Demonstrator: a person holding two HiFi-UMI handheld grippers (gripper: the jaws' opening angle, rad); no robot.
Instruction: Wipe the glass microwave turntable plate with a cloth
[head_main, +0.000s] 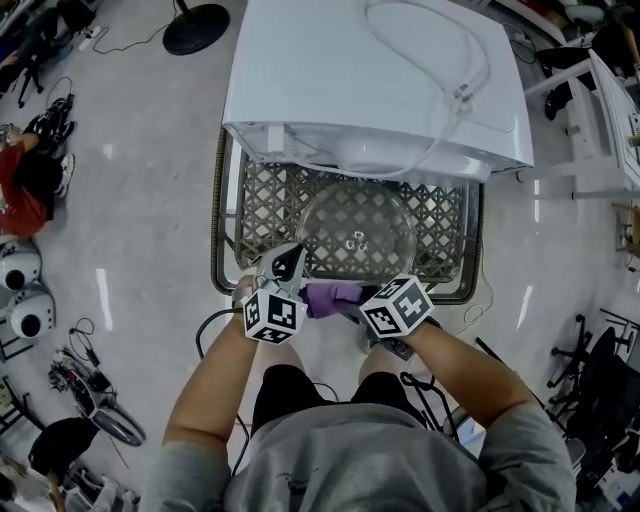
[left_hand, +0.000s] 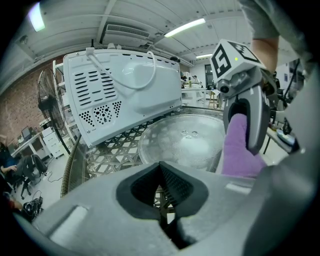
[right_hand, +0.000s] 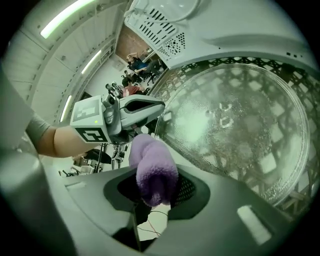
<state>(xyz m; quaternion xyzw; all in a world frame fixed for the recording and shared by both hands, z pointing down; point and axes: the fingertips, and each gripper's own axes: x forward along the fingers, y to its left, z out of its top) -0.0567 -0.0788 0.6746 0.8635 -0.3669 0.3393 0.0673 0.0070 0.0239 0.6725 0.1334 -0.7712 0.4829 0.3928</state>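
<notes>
glass plate (head_main: 356, 232); right gripper (right_hand: 152, 192), at its near rim, clamped on purple cloth (right_hand: 152, 167); left gripper (left_hand: 162, 187) beside, jaws together, empty. best: lay cloth flat, wipe overlapping arcs.

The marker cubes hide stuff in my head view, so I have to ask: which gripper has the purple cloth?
Observer: The right gripper; its own view shows the purple cloth pinched between its jaws.
Operator: Is the left one holding anything?
Observer: No. Its view shows the left gripper with jaws together and nothing between them.
Operator: Is the cloth on the plate?
Observer: Not that I can see; in the right gripper view the cloth sits just short of the rim of the glass turntable plate.
</notes>
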